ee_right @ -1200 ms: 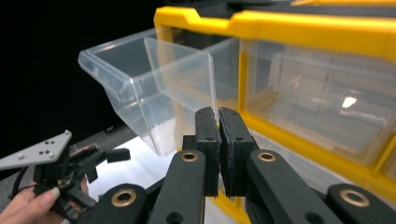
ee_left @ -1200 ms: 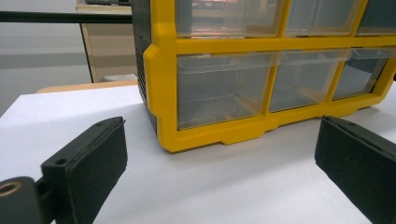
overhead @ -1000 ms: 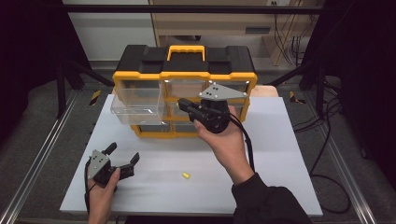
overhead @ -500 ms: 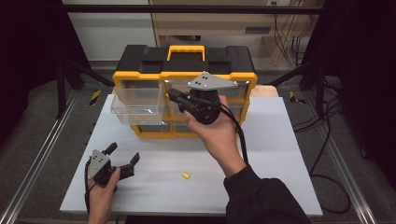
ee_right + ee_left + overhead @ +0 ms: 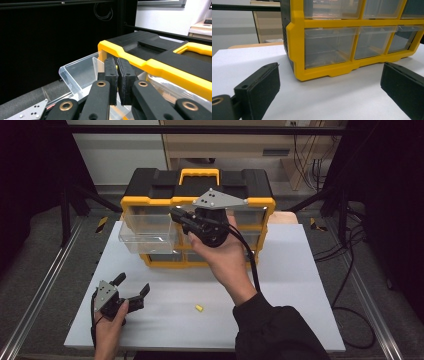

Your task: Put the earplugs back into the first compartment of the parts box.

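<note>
Right gripper (image 5: 176, 216) clenched, nothing between jaws, held above the pulled-out clear drawer (image 5: 147, 236) of the yellow organizer box (image 5: 260, 205). Left gripper (image 5: 131, 289) released, resting on the white table (image 5: 300, 285), well apart.

- right gripper (image 5: 176, 215): black body, grey three-cornered plate on top w/ small dark holes, black cable trailing back along the forearm.
- right arm: dark, near-black long sleeve up to the wrist; hand bare, no glove.
- right gripper view: two black jaws w/ flat black foam-like pads, pads (image 5: 111, 72) each w/ a small hole; black link arms w/ brass-coloured rivets at the pivots.
- left gripper (image 5: 134, 289): black, smaller grey plate w/ dots, black cable.
- left hand (image 5: 111, 322): bare, no sleeve seen.
- left gripper view: thick black rectangular pads (image 5: 263, 85), matte; brass-coloured rivet at lower left.
</note>
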`<action>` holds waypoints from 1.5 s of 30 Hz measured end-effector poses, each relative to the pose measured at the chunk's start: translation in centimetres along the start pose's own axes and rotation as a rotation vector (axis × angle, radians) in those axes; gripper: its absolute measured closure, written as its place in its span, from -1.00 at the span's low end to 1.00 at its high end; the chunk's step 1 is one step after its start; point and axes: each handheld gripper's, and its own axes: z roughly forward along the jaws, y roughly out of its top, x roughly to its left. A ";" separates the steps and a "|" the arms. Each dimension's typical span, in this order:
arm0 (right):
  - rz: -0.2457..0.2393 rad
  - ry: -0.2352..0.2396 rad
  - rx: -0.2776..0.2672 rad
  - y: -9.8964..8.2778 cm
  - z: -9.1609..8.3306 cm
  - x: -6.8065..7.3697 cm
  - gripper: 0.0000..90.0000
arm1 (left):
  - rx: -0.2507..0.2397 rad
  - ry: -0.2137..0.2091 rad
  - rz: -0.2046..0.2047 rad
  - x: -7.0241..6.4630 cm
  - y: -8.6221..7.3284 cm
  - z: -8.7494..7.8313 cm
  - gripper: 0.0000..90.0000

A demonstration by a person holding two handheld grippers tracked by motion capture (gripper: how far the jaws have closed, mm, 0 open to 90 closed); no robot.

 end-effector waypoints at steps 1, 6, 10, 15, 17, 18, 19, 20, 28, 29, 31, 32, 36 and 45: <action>-0.005 -0.003 0.002 0.1 0.1 0.1 0.93 | -0.001 0.001 -0.001 0.0 0.0 0.0 -0.95; -0.023 -0.002 0.008 0.6 0.9 0.5 0.93 | -0.001 0.000 -0.003 0.1 0.0 0.0 -0.95; -0.031 0.000 0.013 0.8 1.3 0.8 0.92 | -0.001 0.000 -0.001 0.1 0.0 0.0 -0.95; -0.042 0.007 0.024 0.8 2.0 1.2 0.92 | 0.001 -0.002 -0.002 0.0 0.0 0.0 -0.95; -0.044 0.009 0.029 0.8 2.3 1.4 0.91 | 0.002 -0.003 -0.002 0.0 0.0 0.0 -0.95; -0.045 0.009 0.034 0.7 2.5 1.4 0.91 | 0.002 -0.003 -0.002 0.0 0.0 0.0 -0.95; -0.049 0.008 0.038 0.7 2.6 1.5 0.91 | 0.002 -0.003 -0.002 0.0 0.0 0.0 -0.95; -0.050 0.008 0.041 0.7 2.8 1.5 0.91 | 0.002 -0.003 -0.002 0.0 0.0 0.0 -0.95; -0.060 0.002 0.078 0.1 4.1 1.7 0.69 | 0.005 -0.003 -0.003 0.1 0.0 0.1 -0.95; -0.062 -0.003 0.073 0.1 4.2 1.7 0.61 | 0.005 -0.003 -0.004 0.1 0.0 0.1 -0.95; -0.056 -0.013 0.064 0.1 4.2 1.6 0.50 | 0.004 -0.004 -0.003 0.1 0.0 0.1 -0.95; -0.053 -0.018 0.056 0.1 4.1 1.6 0.47 | 0.005 -0.005 -0.003 0.1 0.0 0.1 -0.95; -0.046 -0.036 0.040 0.3 3.6 1.5 0.21 | 0.004 -0.002 -0.008 0.1 0.0 0.1 -0.95; -0.040 -0.110 0.052 0.2 1.6 1.2 -0.66 | 0.012 -0.003 -0.003 0.1 -0.1 0.1 -0.95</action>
